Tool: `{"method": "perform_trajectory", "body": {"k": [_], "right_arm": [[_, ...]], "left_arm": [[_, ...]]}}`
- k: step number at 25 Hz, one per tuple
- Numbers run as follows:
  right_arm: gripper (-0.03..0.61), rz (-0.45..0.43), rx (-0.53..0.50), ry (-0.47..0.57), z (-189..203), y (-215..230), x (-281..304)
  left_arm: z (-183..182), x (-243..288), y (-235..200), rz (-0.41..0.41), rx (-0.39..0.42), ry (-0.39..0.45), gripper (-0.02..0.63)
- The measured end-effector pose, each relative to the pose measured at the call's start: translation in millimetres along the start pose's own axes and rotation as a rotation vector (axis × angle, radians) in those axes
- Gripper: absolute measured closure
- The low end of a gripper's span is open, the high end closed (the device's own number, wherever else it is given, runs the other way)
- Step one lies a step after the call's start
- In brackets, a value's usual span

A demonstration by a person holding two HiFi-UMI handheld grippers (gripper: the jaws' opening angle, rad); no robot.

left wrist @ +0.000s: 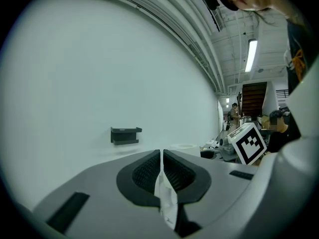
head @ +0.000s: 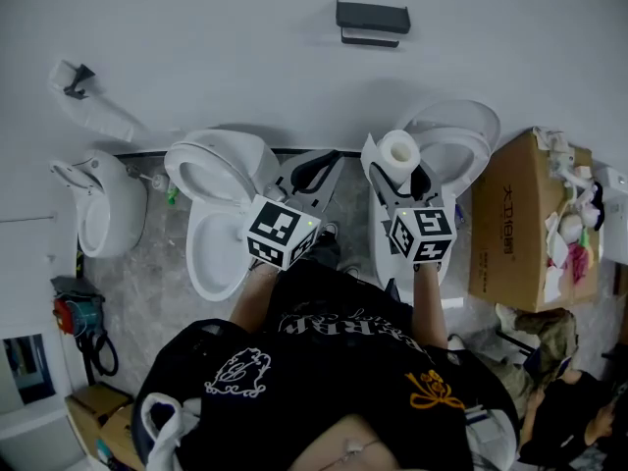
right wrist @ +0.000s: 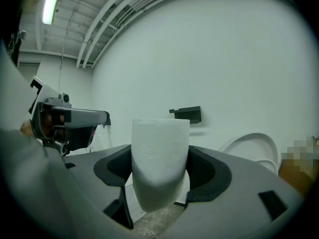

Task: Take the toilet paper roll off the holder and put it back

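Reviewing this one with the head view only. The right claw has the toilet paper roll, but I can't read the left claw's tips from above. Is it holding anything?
Observer: Yes. In the left gripper view the left claw is shut on a thin white paper sheet.
Operator: How does the roll sit in the other claw?
Observer: The right gripper view shows the toilet paper roll standing upright, with the right claw gripping it by its curved sides, one pad on each side.
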State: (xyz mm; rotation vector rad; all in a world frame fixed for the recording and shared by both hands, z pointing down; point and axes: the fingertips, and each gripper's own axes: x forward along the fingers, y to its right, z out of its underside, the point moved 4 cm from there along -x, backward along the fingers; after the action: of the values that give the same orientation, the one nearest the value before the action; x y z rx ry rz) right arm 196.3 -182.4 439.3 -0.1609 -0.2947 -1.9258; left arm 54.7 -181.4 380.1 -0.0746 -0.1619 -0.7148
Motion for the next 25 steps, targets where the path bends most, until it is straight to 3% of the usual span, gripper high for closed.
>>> {"method": "perform_trajectory", "body": {"k": [12, 25], "right_arm": [[0.255, 0.037, -0.019, 0.023, -28, 14, 27], [0.255, 0.067, -0.115, 0.088, -98, 38, 92]], "left_arm": [[-2, 10, -35, 0.004, -0.005, -0.003, 0.581], [-12, 26, -104, -0.032, -0.014, 0.030, 0.581]]}}
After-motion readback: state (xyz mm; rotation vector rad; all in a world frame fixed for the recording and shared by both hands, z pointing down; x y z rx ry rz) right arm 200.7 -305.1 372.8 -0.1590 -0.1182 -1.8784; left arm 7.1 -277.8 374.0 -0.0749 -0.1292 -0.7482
